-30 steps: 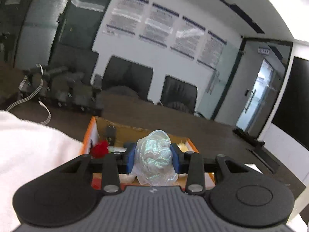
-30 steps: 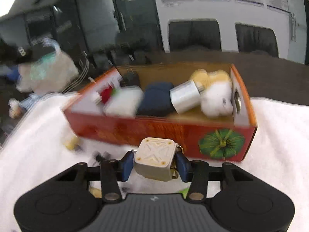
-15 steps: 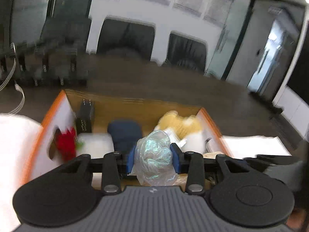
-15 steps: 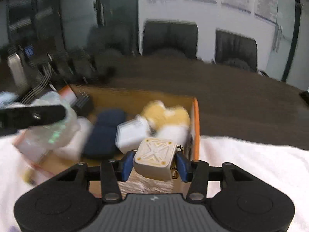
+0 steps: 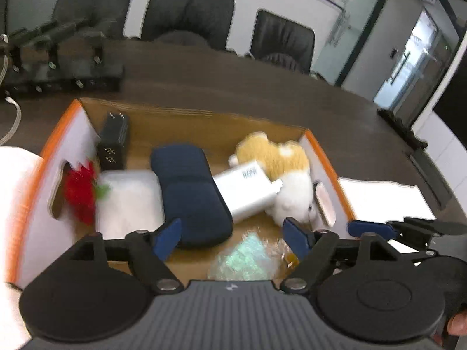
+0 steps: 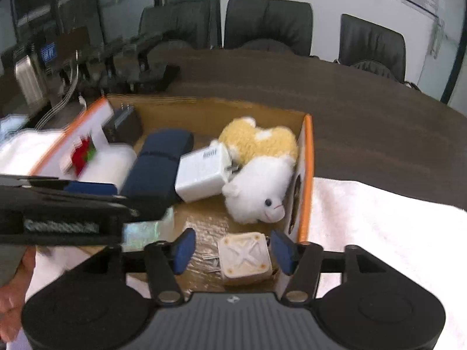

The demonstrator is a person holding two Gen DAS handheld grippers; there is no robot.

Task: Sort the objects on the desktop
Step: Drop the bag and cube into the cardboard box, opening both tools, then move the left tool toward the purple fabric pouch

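An orange cardboard box (image 5: 73, 110) (image 6: 306, 151) holds a navy case (image 5: 189, 192) (image 6: 157, 160), a white charger (image 5: 248, 189) (image 6: 201, 172), a plush toy (image 5: 280, 163) (image 6: 259, 169), a black adapter (image 5: 113, 140), a red item (image 5: 80, 189) and a white pad (image 5: 128, 201). My left gripper (image 5: 230, 242) is open above the box; the iridescent plastic bag (image 5: 245, 259) lies blurred below it. My right gripper (image 6: 233, 248) is open; the beige cube (image 6: 243, 258) sits free between its fingers, in the box's near corner.
The box stands on a white cloth (image 6: 379, 227) over a dark wooden table (image 6: 350, 110). Black equipment and cables (image 5: 58, 61) lie at the back left. Office chairs (image 6: 268, 26) stand behind the table. The left gripper (image 6: 58, 213) crosses the right wrist view.
Both grippers opened over the box. The left let go of the plastic bag and the right let go of the beige cube; both items dropped into the box.
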